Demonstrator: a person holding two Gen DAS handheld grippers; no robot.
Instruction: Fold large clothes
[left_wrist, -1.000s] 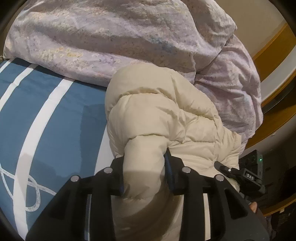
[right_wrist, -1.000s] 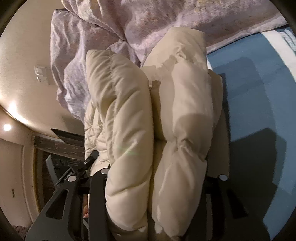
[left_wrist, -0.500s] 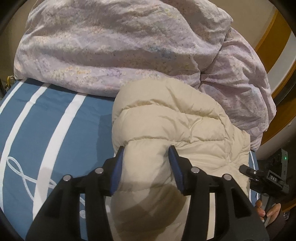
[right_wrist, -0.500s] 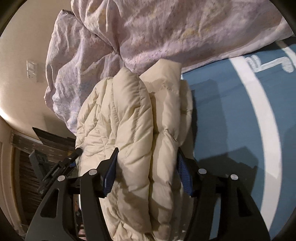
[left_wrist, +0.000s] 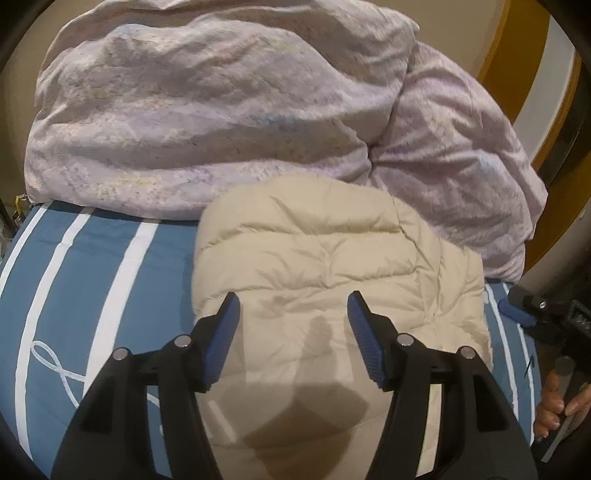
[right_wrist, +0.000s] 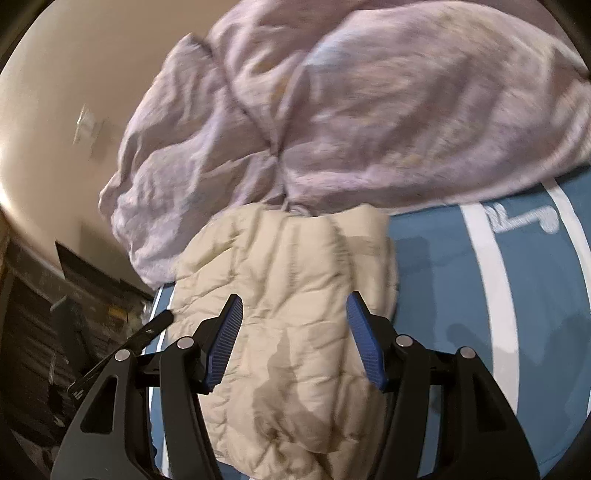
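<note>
A cream quilted puffer jacket (left_wrist: 325, 266) lies folded in a bundle on the blue bed sheet with white stripes (left_wrist: 85, 266). My left gripper (left_wrist: 293, 306) hovers above its near end, jaws opening, pads clear of the fabric. In the right wrist view the same jacket (right_wrist: 295, 266) lies below my right gripper (right_wrist: 293, 306), which is open with nothing pinched. The right gripper's blue fingertip (left_wrist: 515, 314) and a hand (left_wrist: 557, 398) show at the right edge of the left wrist view.
A rumpled lilac floral duvet (left_wrist: 221, 110) is piled behind the jacket, touching its far edge. The same duvet (right_wrist: 351, 103) fills the back of the right wrist view. A beige wall with a switch plate (right_wrist: 88, 129) and dark furniture (right_wrist: 44, 332) lie to the left. Striped sheet (right_wrist: 498, 295) spreads to the right.
Both grippers let go of the jacket folds they were pinching, opened, and rose away. The jacket has settled flatter on the sheet.
</note>
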